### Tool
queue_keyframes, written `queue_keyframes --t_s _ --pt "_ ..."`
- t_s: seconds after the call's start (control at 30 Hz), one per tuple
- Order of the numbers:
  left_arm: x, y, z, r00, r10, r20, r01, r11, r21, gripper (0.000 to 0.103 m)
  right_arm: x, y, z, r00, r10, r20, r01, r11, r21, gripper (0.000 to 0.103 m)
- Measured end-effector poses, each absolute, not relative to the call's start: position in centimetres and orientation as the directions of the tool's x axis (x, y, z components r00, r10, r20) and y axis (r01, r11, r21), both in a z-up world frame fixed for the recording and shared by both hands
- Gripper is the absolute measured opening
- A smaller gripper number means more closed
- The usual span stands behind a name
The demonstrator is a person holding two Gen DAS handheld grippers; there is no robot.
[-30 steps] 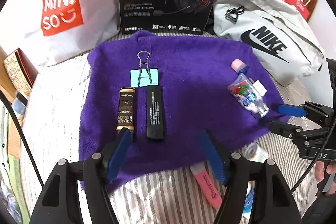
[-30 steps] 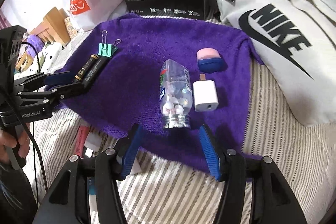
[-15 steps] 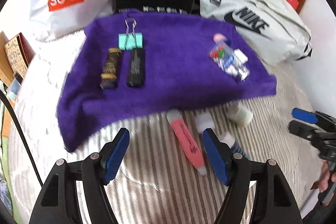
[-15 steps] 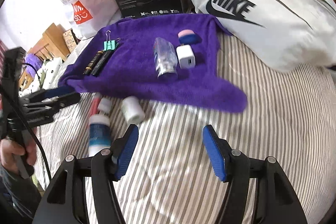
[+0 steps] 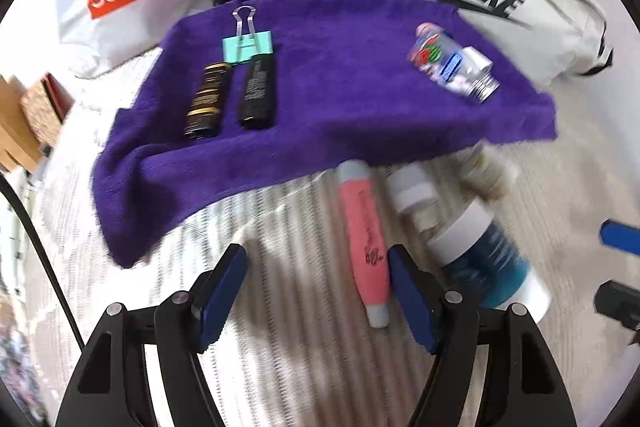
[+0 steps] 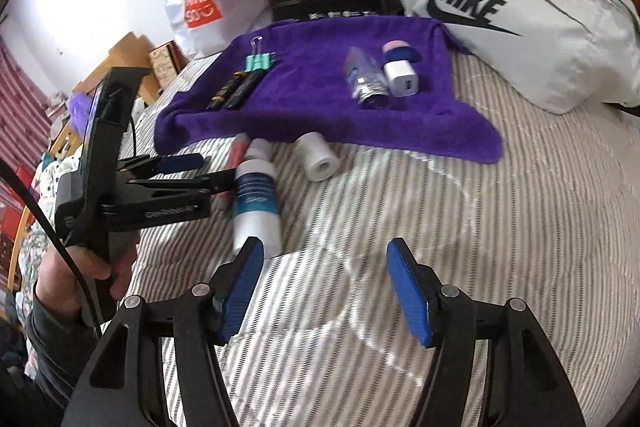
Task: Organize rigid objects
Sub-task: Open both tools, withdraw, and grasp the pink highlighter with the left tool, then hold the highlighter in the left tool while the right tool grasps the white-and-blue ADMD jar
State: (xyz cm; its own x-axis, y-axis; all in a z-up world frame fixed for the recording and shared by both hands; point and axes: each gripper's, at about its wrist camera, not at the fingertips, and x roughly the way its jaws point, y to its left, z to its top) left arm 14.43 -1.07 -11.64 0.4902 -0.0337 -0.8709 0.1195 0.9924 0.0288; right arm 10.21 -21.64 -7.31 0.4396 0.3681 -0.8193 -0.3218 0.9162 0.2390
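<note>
Striped bedding (image 6: 500, 227) lay under everything, with a purple towel (image 5: 340, 99) spread across its far half. We held the left gripper (image 5: 316, 291) with jaws released and empty, low over the stripes; on the towel's left sat a teal binder clip (image 5: 248, 45) above a gold-banded black tube (image 5: 206, 101) and a black stick (image 5: 258, 93), side by side. Off the towel, just beside our left gripper's right finger, lay a pink marker (image 5: 366, 239), then a blue-and-white bottle (image 6: 256, 199) and a white roll (image 6: 318, 157). Further right on the towel rested a clear bottle (image 6: 366, 79), a white charger (image 6: 402, 79) touching it, and a pink-and-blue piece (image 6: 396, 51) behind. Our right gripper (image 6: 324, 287) hung spread and empty. We judged the marker the next pick: centre the fingers across its body, then close squarely. Blur smeared the labels, and the towel edge hid the marker's far tip.
</note>
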Motion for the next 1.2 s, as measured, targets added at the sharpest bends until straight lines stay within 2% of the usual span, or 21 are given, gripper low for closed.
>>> queue_keyframes --t_s 0.2,0.23,0.27,0.33,0.37,0.53,0.87,1.1,1.2 --pt "14.8 -1.0 -11.4 0.510 -0.084 -0.856 0.144 0.990 -0.011 0.069 9.8 -20.6 -7.9 0.419 0.367 -0.831 -0.344 0.911 0.229 0.064" --pt "14.9 -1.3 -11.4 0.515 -0.095 -0.852 0.161 0.987 -0.013 0.060 9.7 -20.6 -7.8 0.420 0.368 -0.830 -0.347 0.910 0.228 0.064" --pt "15.0 -1.8 -11.4 0.518 -0.114 -0.848 0.188 0.982 -0.018 0.039 9.6 -20.7 -7.8 0.422 0.367 -0.829 -0.348 0.910 0.226 0.064" --pt "14.9 -2.5 -11.4 0.531 -0.094 -0.842 0.205 0.978 0.020 0.029 9.6 -20.9 -7.8 0.423 0.366 -0.829 -0.341 0.912 0.229 0.064" --pt "14.7 -2.8 -11.4 0.532 -0.102 -0.840 0.232 0.972 0.029 0.017 9.6 -21.0 -7.9 0.421 0.367 -0.829 -0.338 0.912 0.232 0.064" --pt "13.9 -2.1 -11.3 0.530 -0.131 -0.838 0.230 0.973 -0.006 0.017 9.3 -21.3 -7.7 0.426 0.382 -0.820 -0.336 0.908 0.249 0.064" --pt "11.8 2.2 -11.4 0.525 -0.069 -0.848 0.153 0.988 0.014 0.017 11.0 -17.3 -9.0 0.404 0.381 -0.831 -0.394 0.893 0.218 0.064" --pt "11.5 3.1 -11.6 0.531 -0.122 -0.838 0.144 0.988 -0.053 0.017 13.3 -13.6 -11.4 0.375 0.324 -0.869 -0.440 0.887 0.141 0.063" --pt "11.5 3.6 -11.6 0.528 -0.151 -0.836 0.145 0.986 -0.086 0.017 13.5 -12.4 -11.7 0.400 0.278 -0.874 -0.454 0.888 0.075 0.059"
